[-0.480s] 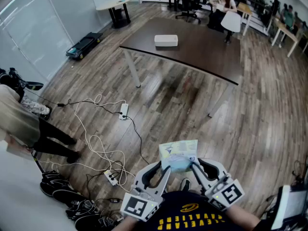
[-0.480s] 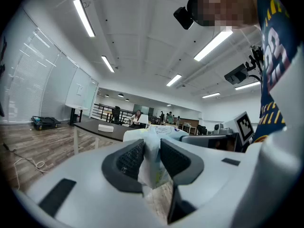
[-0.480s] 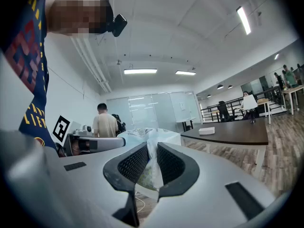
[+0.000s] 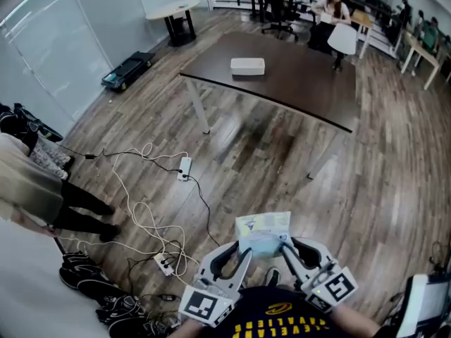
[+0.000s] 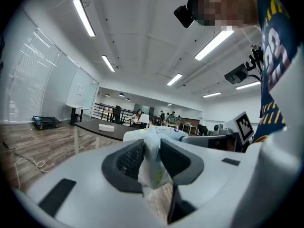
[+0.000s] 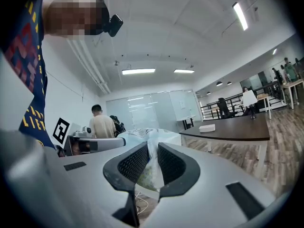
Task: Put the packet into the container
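A pale, translucent packet with light printing hangs in front of my chest, held from both sides. My left gripper is shut on its left edge; in the left gripper view the crumpled film is pinched between the black pads. My right gripper is shut on the right edge, and the right gripper view shows the packet squeezed between its pads. A white rectangular container sits far off on the dark table; the same container is small in the left gripper view and the container in the right gripper view.
White cables and power strips trail over the wooden floor on the left. A person stands at the left edge beside dark bags. Office chairs and seated people are beyond the table. A round white table stands at the back.
The whole scene has slid slightly down and to the right in the head view. The packet stays clamped between both grippers.
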Tool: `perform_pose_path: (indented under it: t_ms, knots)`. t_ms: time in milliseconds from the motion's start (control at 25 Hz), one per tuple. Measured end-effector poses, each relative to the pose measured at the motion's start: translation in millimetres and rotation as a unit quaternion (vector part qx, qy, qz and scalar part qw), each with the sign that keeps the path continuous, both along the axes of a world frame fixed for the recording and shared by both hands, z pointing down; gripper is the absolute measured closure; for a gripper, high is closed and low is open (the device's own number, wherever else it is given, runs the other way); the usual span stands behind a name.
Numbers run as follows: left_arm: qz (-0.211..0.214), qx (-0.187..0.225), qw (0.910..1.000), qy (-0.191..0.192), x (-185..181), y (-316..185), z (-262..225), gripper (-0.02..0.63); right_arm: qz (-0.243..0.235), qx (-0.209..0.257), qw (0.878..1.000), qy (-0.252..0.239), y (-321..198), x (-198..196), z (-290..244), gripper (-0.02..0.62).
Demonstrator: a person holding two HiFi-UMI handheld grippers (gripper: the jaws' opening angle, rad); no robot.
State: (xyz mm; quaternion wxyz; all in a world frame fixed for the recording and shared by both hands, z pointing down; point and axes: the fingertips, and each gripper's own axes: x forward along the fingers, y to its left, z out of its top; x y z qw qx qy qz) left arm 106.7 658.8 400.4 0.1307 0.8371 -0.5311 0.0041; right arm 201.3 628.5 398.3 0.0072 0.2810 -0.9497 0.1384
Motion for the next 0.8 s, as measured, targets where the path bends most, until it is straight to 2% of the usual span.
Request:
perform_pose_path:
  t_ms: [360, 640, 800]
  knots:
    - [-0.006, -0.011, 0.9999, -0.007, 26.6, -8.4, 2.1, 0.494, 0.000, -0.004, 1.000, -0.004, -11.9, 27.1, 4.8, 0.531]
    - [-0.025, -0.013, 0.9995, -0.011, 56.8, -15.0, 6.4, 0.494, -0.024, 0.006, 1.000, -0.005, -21.0, 57.2, 12.8, 0.531]
    - [-0.035, -0.022, 0.9991, -0.012, 62.3, -20.1, 9.5, 0.494, -0.033, -0.008, 0.999, -0.002, -26.9, 60.8, 11.8, 0.531]
